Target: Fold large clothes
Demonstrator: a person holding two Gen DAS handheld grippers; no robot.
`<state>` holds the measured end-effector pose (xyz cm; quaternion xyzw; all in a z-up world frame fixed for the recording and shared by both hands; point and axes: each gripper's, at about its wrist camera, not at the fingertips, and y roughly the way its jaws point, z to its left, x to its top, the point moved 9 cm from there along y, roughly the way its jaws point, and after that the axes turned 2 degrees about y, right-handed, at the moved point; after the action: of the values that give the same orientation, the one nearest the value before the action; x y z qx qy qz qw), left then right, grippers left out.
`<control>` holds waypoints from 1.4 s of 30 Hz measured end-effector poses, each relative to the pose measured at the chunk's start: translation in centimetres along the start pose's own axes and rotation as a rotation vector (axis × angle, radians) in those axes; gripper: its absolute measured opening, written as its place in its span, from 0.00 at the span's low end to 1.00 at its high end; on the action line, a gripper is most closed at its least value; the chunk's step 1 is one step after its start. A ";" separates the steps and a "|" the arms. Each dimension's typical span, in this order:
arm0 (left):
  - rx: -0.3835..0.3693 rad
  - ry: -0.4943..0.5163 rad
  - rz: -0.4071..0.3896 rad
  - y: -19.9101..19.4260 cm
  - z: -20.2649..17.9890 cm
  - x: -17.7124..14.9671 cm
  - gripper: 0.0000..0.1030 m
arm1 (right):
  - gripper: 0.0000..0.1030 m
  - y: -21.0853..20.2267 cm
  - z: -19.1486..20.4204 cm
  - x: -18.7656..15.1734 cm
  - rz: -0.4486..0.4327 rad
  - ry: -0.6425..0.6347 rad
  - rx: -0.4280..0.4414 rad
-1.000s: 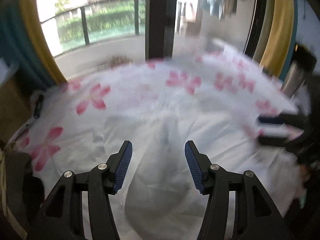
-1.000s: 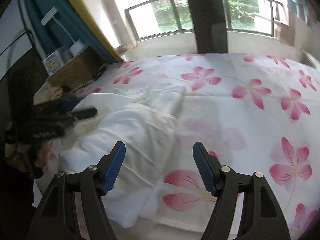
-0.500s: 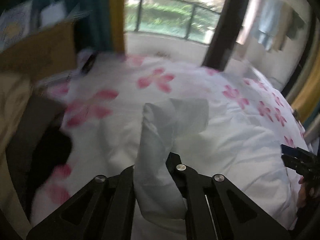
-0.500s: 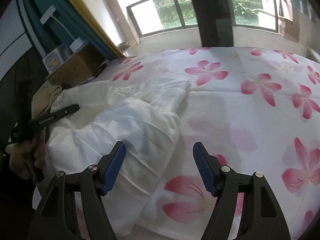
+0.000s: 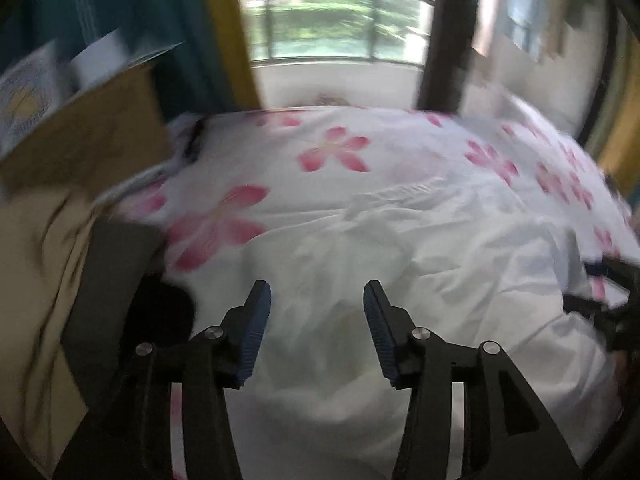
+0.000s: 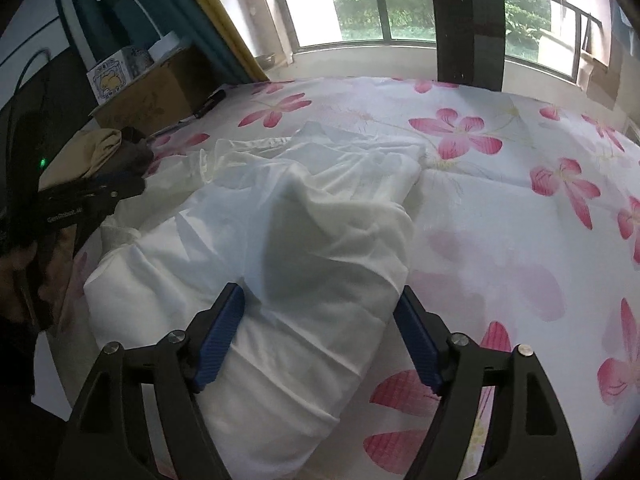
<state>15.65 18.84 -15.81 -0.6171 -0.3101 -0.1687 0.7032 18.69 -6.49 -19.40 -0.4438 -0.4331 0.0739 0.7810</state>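
Note:
A large white garment lies crumpled on a bed sheet printed with pink flowers, near the bed's front left edge. My right gripper hangs low over it, jaws opening, and a raised fold of the cloth stands between the blue pads without being pinched. In the left wrist view the same garment spreads below my left gripper, whose jaws are opening with nothing held; the cloth lies loose beneath them. The left gripper also shows at the left of the right wrist view, a hand behind it.
A cardboard box stands beside the bed's left side, with a small white carton on it. Folded beige and dark clothes lie by the bed's left edge. A dark slim object rests at the far left corner. A window with railing is beyond.
Half a second ago the left gripper was shut on a lifted fold of white cloth; it has let go and opened. The right gripper sank toward the garment, and a fold now stands between its fingers.

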 end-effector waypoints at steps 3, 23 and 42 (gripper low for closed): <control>-0.023 0.088 0.059 2.0 -1.3 0.2 0.50 | 0.75 -0.5 -0.1 0.5 -0.023 -0.006 -0.011; -0.136 -0.048 0.035 0.0 -1.0 0.6 0.50 | 0.75 -2.0 -0.9 1.5 -0.081 0.010 -0.055; -0.212 0.028 0.005 -5.1 -4.8 -5.6 0.07 | 0.75 -4.0 -0.9 -0.9 -0.070 0.009 -0.081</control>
<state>9.38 12.47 -15.78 -0.6864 -0.2789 -0.2075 0.6388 17.74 -9.94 -17.14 -0.4599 -0.4476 0.0268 0.7664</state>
